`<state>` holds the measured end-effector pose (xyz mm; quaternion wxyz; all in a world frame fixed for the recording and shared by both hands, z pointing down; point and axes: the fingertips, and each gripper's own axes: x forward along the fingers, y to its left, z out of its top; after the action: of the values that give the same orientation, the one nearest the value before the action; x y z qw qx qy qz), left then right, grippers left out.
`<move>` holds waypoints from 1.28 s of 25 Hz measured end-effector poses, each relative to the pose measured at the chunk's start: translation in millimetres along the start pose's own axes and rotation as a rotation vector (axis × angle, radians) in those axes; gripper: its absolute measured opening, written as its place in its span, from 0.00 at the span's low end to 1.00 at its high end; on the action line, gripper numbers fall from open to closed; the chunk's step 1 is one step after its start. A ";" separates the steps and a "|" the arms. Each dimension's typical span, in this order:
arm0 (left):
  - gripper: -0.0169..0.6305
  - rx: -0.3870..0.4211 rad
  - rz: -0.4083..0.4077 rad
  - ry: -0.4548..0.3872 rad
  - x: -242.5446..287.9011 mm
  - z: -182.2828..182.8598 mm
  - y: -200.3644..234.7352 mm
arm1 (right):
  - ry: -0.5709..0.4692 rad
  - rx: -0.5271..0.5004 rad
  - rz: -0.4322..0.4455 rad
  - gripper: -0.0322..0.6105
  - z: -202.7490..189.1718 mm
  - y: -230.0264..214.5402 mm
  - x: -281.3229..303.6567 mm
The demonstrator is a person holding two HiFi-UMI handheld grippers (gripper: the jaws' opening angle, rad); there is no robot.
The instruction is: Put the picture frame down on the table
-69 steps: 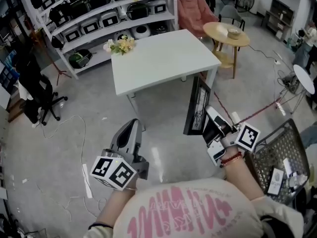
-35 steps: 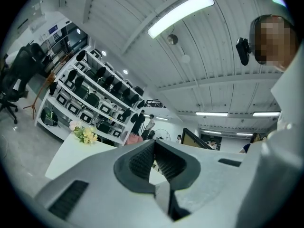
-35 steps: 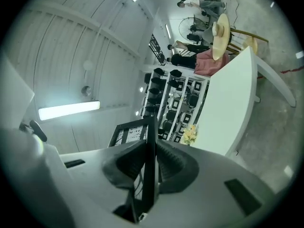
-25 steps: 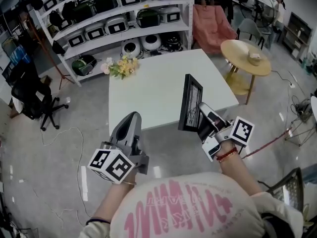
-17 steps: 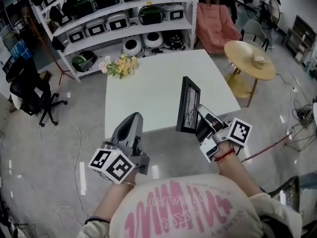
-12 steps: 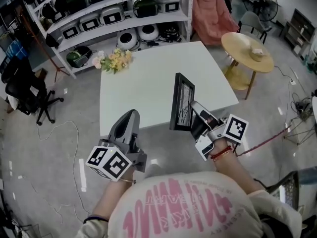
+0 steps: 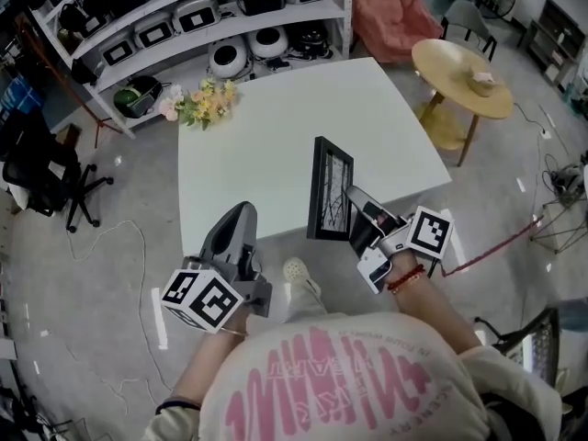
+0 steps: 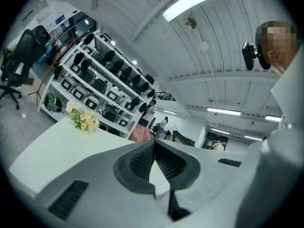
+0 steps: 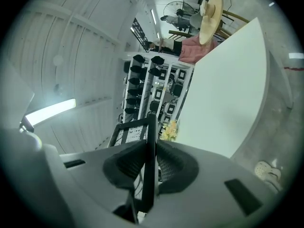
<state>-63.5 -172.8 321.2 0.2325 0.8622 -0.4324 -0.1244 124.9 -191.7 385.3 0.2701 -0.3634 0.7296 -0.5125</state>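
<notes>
A black picture frame (image 7: 329, 189) stands on edge in the air over the near edge of the white square table (image 7: 276, 127). My right gripper (image 7: 353, 219) is shut on the frame's near edge; in the right gripper view the thin black frame (image 9: 148, 151) runs between the two pads. My left gripper (image 7: 240, 231) hangs at the table's near left edge, shut with nothing in it; its pads (image 8: 154, 163) meet in the left gripper view.
A flower bunch (image 7: 195, 104) lies at the table's far left corner. Shelves of appliances (image 7: 184, 16) stand behind it. A round wooden side table (image 7: 462, 67) and a pink chair (image 7: 390, 12) are at the right. A black office chair (image 7: 37, 163) is at the left.
The person has walked up to the table; the frame, held upright in the right gripper, has moved from beside the table's corner to over its near edge. The left gripper stays shut.
</notes>
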 end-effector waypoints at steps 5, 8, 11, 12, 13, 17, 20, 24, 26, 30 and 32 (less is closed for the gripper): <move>0.03 0.013 0.007 0.031 26.6 -10.1 20.6 | 0.008 0.002 -0.038 0.16 10.3 -20.8 17.9; 0.03 0.029 0.002 0.065 38.9 -18.0 32.3 | 0.012 0.000 -0.065 0.16 14.1 -32.3 28.7; 0.03 0.056 0.005 0.092 49.8 -21.5 42.2 | 0.031 0.003 -0.108 0.16 16.8 -42.2 39.5; 0.03 0.060 0.009 0.100 52.6 -22.9 46.4 | 0.039 0.000 -0.120 0.16 17.2 -45.2 43.7; 0.03 0.060 0.015 0.109 54.7 -25.3 51.4 | 0.046 -0.006 -0.132 0.16 17.4 -49.2 47.8; 0.03 0.042 0.035 0.153 59.9 -40.3 70.3 | 0.058 -0.012 -0.190 0.16 17.6 -70.9 59.3; 0.03 0.033 0.055 0.169 62.7 -49.2 80.5 | 0.076 -0.009 -0.217 0.16 16.7 -85.4 66.9; 0.03 0.016 0.079 0.205 61.7 -61.3 96.5 | 0.100 -0.018 -0.245 0.16 11.2 -102.4 78.7; 0.03 0.004 0.093 0.216 59.7 -64.5 106.0 | 0.117 -0.023 -0.262 0.16 6.5 -110.6 85.2; 0.03 -0.017 0.109 0.243 60.3 -72.4 120.3 | 0.156 -0.049 -0.303 0.16 -0.2 -125.9 96.3; 0.03 -0.022 0.111 0.258 63.7 -76.1 125.3 | 0.169 -0.056 -0.316 0.16 -2.1 -131.6 103.0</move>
<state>-80.1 -266.6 449.6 0.3020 0.8433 -0.4444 -0.0042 95.8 -301.4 508.0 0.1139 -0.4366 0.6974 -0.5568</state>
